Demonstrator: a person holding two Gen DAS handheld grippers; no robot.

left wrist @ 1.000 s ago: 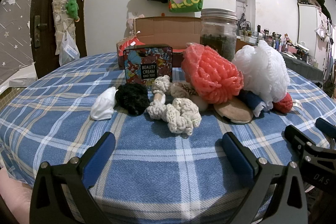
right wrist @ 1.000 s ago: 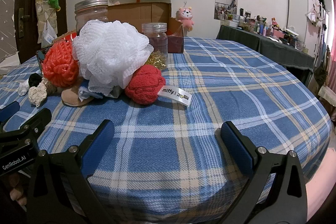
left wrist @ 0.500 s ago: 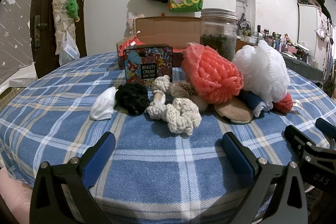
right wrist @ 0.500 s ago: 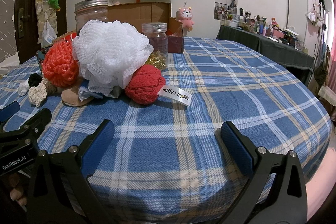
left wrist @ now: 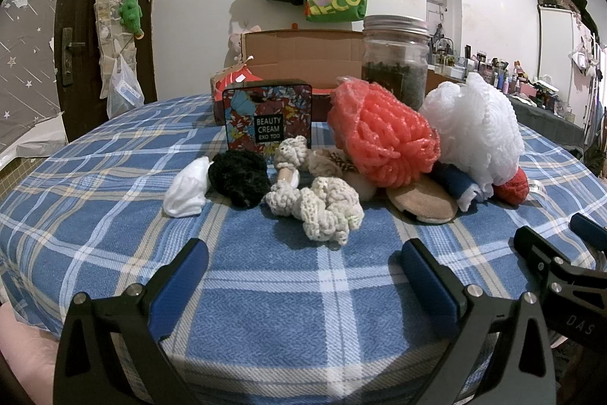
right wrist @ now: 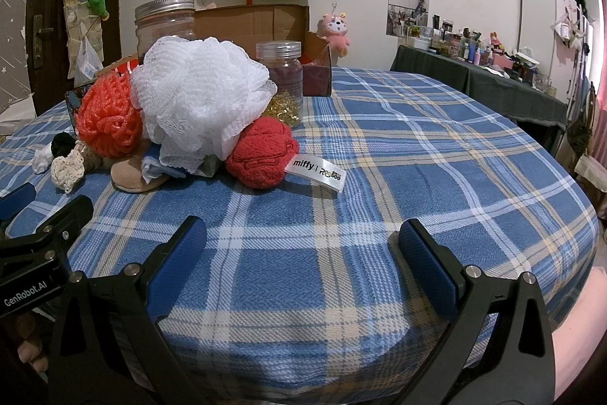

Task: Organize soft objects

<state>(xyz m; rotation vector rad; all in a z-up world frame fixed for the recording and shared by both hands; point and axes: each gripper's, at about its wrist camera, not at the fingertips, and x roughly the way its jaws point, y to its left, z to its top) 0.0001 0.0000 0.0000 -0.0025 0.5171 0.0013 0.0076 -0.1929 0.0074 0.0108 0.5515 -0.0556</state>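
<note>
Both jaws wide open, empty. Left gripper (left wrist: 303, 276) faces cream crochet piece (left wrist: 318, 204), well ahead on tabletop (left wrist: 114, 215); right gripper (right wrist: 303, 253) sits well short of red ball (right wrist: 261, 152).

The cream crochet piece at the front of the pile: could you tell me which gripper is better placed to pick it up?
Probably left. The crochet piece lies straight ahead of the open left gripper; from the right gripper it sits far off to the side.

The left hand-held gripper (left wrist: 303, 276) hovers low with its blue-padded fingers (left wrist: 182, 276) spread wide, gripping nothing. The right hand-held gripper (right wrist: 301, 264) sits just beside it, level, equally wide apart and empty.
</note>
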